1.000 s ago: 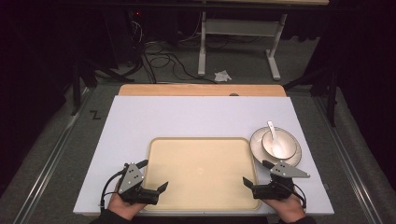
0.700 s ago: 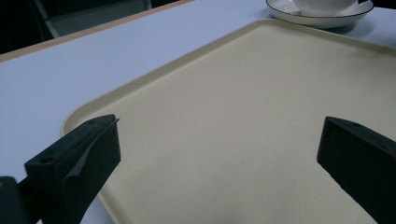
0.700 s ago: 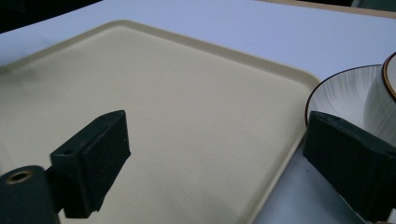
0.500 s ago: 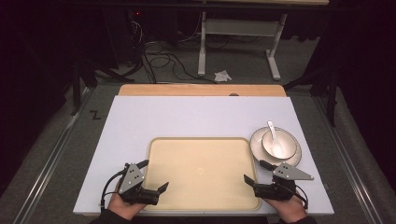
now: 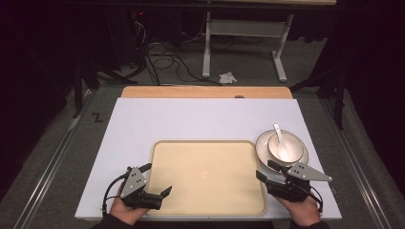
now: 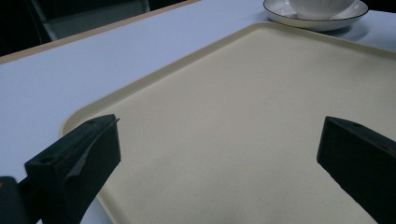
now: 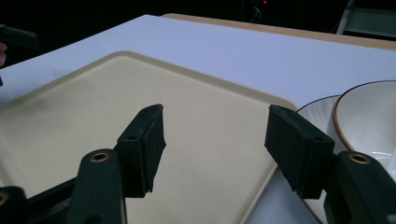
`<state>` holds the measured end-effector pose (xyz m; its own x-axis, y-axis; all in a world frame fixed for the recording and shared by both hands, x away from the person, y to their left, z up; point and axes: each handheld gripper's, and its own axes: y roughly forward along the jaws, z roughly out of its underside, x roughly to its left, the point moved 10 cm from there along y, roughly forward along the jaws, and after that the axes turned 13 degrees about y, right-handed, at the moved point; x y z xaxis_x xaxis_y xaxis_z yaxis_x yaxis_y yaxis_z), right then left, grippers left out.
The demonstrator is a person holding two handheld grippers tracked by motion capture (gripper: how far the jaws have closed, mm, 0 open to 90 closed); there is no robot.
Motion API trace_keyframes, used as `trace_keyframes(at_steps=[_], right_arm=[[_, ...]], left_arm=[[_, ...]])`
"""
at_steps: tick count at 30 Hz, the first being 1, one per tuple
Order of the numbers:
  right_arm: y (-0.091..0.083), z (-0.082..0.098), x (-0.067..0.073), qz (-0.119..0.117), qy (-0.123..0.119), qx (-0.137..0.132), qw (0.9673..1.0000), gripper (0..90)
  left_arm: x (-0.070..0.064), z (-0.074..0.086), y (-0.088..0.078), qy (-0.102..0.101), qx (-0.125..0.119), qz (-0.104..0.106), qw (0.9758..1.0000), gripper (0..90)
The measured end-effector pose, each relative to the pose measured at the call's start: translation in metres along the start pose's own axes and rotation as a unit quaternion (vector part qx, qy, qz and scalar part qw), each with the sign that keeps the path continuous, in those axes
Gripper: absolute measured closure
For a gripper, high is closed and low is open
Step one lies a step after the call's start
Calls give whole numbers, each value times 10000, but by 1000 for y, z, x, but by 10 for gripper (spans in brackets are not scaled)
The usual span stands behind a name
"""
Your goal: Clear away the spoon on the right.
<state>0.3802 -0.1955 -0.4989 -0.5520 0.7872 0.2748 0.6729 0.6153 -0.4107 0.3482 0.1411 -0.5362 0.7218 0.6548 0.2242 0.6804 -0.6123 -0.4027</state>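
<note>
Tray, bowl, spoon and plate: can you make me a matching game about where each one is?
Things:
1. tray
2. bowl
3. spoon
4. plate

Places:
A. lying inside the bowl
B. standing on the plate
C. flat on the white table, between the two grippers
D. on the table, just right of the tray

Pairs: 1-C, 2-B, 3-A, 4-D

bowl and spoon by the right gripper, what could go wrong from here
The right gripper, whose jaws have just been closing with nothing between them, sits close to the plate; a careless reach could nudge it. The spoon rests loose in the bowl and may slide or tip out if the stack is jolted.
</note>
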Motion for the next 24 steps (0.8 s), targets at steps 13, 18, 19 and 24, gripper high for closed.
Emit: trace_keyframes(at_steps=[13,18,19,24], right_arm=[[10,-40,-27,717,-1,120,9974,648],[18,-55,-45,881,14,213,9959,751],[20,-57,-49,920,12,244,9955,782],[33,-67,-68,1088,-1,424,9932,859]], left_arm=[[1,-1,-1,-9,-31,-3,10000,3],[1,-2,-2,-4,-56,1,10000,3],[1,-2,-2,-4,-56,1,10000,3],[1,-2,-3,-6,-69,-1,10000,3]])
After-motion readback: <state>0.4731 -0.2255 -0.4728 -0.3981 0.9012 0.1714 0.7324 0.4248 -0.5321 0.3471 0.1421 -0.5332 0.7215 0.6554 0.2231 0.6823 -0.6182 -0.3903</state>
